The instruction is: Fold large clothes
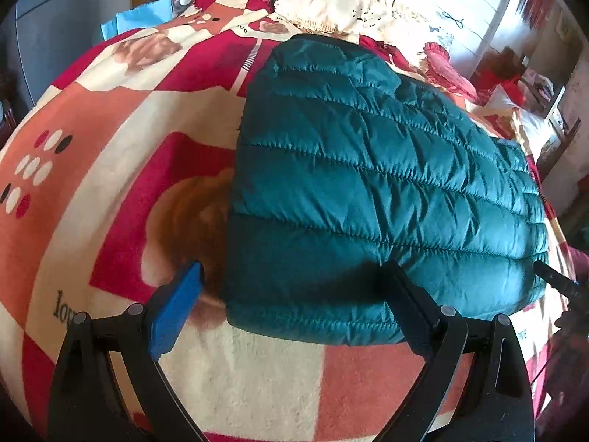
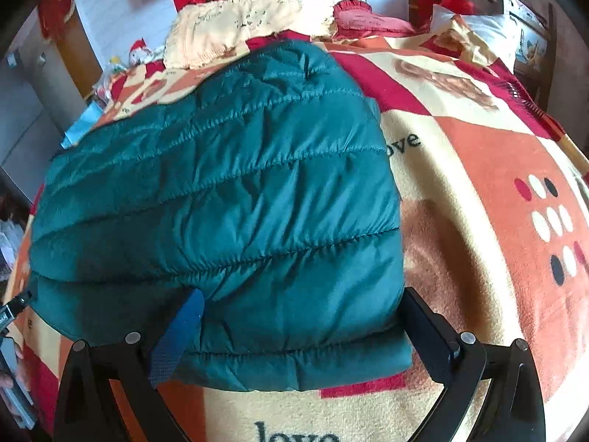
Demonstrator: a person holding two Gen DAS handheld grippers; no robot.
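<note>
A teal quilted jacket lies folded into a broad block on a bed covered by a red, orange and cream patterned blanket printed with the word "love". In the left wrist view it fills the centre and right of the frame; in the right wrist view it fills the centre and left. The left gripper stands spread wide at the jacket's near-left corner, gripping nothing. The right gripper is likewise spread, straddling the near-right corner; whether its fingers press the fabric is hard to judge. A cream frilled pillow and a red cushion sit at the top of the frames, against a white wall.
</note>
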